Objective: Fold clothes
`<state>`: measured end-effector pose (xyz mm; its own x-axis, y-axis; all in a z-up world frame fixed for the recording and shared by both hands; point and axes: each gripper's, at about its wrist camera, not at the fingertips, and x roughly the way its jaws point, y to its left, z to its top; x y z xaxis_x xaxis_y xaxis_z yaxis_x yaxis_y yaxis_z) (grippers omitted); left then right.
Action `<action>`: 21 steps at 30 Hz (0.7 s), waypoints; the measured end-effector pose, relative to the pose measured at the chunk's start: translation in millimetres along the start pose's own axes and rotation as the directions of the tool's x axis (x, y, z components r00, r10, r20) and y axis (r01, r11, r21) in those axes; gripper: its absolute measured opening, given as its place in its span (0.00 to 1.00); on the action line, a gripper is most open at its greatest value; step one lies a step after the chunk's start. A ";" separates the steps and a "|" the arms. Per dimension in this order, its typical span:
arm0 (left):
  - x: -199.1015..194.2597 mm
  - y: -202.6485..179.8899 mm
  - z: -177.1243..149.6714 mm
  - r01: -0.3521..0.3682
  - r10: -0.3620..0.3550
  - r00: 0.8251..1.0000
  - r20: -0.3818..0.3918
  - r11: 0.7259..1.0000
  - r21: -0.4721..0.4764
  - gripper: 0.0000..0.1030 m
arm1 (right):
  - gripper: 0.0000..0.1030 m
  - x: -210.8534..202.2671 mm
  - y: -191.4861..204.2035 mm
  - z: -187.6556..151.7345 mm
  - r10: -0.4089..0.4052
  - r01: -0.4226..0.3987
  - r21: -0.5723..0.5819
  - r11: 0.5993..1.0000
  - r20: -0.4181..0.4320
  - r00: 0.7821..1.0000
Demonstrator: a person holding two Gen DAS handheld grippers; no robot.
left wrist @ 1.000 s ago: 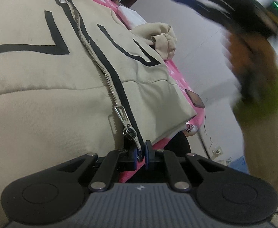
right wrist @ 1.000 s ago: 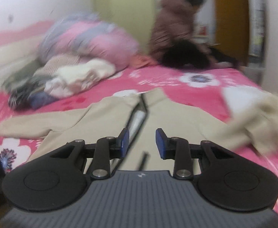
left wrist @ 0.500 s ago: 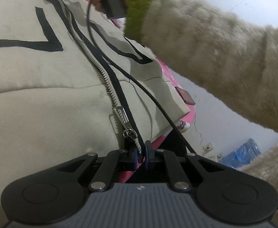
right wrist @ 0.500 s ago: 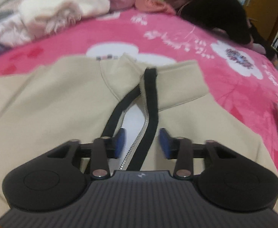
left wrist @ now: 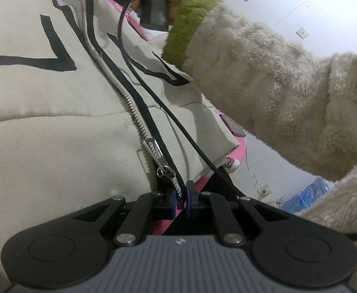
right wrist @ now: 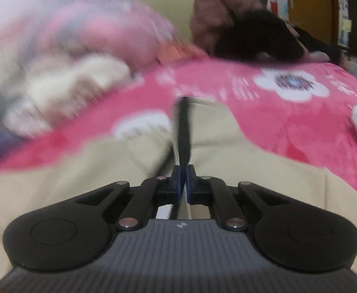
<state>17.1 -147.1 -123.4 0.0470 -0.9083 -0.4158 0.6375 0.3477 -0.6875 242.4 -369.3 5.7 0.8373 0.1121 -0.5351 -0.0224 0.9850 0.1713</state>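
I have the left gripper (left wrist: 180,196) pinching the zipper edge at the hem of the beige jacket (left wrist: 56,122), spread on the pink bedspread (right wrist: 288,122) — the right gripper (right wrist: 183,180) has just clamped the black placket near the collar. I should keep both pinches firm and lift evenly — no twisting.

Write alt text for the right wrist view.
The right gripper is shut on the black-trimmed zipper edge near the collar of a beige jacket spread on a pink floral bedspread. Behind lie a blurred pile of clothes and a seated person.
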 end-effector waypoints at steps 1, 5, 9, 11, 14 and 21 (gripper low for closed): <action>0.6 0.0 0.1 0.000 0.000 1.000 0.001 1.000 0.000 0.08 | 0.02 -6.6 -1.7 2.7 0.032 -0.032 0.013 0.999 0.026 0.999; 3.9 -1.8 0.2 0.002 -0.002 1.000 0.003 1.000 0.003 0.08 | 0.02 4.7 1.1 5.6 0.073 -0.073 -0.018 0.997 0.008 0.997; 0.8 -7.3 -6.7 0.007 -0.007 1.000 0.003 1.000 0.008 0.08 | 0.02 30.4 13.7 0.1 0.077 -0.082 -0.097 0.992 -0.054 0.996; -1.5 -7.6 -9.1 0.012 -0.012 1.000 0.005 1.000 0.009 0.08 | 0.02 41.9 19.2 -3.9 0.068 -0.079 -0.132 0.988 -0.085 0.994; -3.0 -4.5 -11.8 0.018 -0.018 1.000 0.005 1.000 0.012 0.08 | 0.02 47.9 21.6 -9.6 0.073 -0.089 -0.151 0.984 -0.108 0.991; -6.0 -5.4 -8.6 0.019 -0.019 1.000 -0.002 1.000 0.006 0.08 | 0.05 63.2 19.7 -17.6 0.067 -0.093 -0.146 0.985 -0.172 0.983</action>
<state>6.7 -141.5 -122.3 0.0338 -0.9143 -0.4037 0.6431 0.3291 -0.6914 285.3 -340.4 -39.3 0.7273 0.1991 -0.6568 -0.1799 0.9788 0.0974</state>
